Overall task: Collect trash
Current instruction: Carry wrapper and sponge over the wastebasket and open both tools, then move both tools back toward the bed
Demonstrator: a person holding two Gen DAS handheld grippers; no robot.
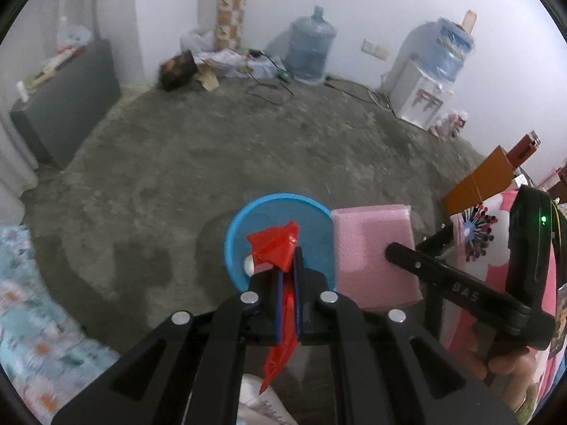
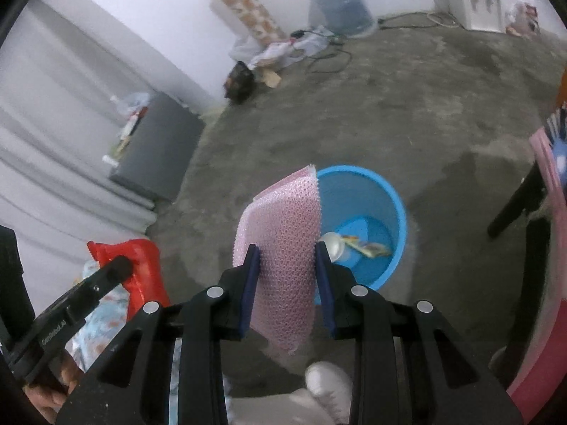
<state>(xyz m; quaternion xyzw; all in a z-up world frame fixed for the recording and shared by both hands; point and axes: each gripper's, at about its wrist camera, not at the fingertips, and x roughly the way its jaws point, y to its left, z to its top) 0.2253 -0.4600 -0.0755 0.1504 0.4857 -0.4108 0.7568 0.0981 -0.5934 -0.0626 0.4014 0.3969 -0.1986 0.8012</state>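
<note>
Hovering over the round blue plastic bin [image 2: 368, 209], the left gripper [image 1: 287, 269] clenches a crinkled red plastic wrapper [image 1: 274, 246]. At its three o'clock, the right gripper [image 2: 287, 265] grips a pink bubble-wrap sheet [image 2: 283, 233].

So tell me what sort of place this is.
Probably a plain room in a home, sparsely finished: a bare concrete floor, a water dispenser with a spare water jug against the white wall, and a blue bin for trash.

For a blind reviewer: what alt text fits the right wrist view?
The right gripper clamps a pink foam sheet just above a blue bucket on the concrete floor. At left, the left gripper holds a red wrapper.
</note>
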